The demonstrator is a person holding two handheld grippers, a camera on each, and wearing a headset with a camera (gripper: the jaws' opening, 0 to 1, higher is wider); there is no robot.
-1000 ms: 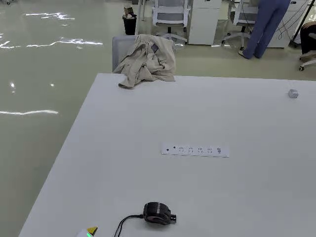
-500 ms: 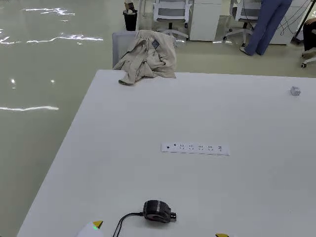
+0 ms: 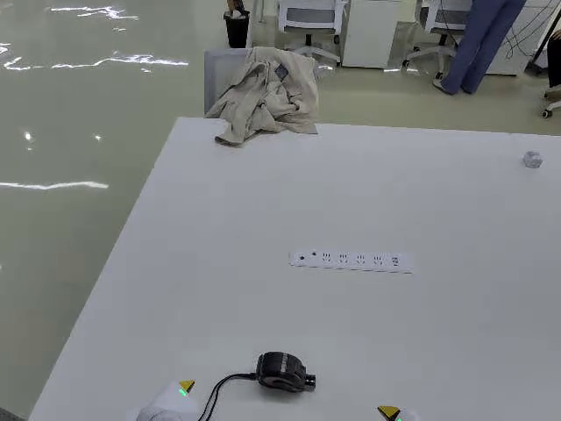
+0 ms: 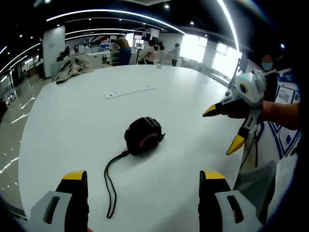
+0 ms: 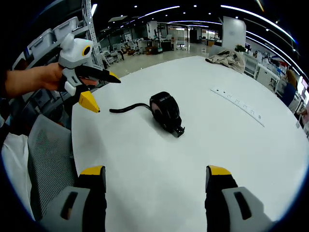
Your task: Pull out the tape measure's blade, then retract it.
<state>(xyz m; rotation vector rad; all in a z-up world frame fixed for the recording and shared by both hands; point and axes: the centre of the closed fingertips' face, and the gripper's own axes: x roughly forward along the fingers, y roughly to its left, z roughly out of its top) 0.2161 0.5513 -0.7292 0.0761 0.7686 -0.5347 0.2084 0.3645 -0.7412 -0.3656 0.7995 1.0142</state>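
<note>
the left gripper (image 4: 143, 176) has its jaws wide apart and grips nothing; the right gripper (image 5: 156, 170) is spread the same way, also free. both hang over the near edge of the white table (image 3: 263, 193), one on each side of the tape (image 3: 282, 372), apart from it. the black tape lies near that edge, blade wound in, its cord (image 4: 110, 179) trailing toward the left gripper. farther out lies a power strip (image 3: 351, 260), and a jacket (image 3: 267, 96) hangs over the far edge.

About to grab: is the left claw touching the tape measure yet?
Apart. The left gripper view shows bare table between the open left claw and the tape measure.
</note>
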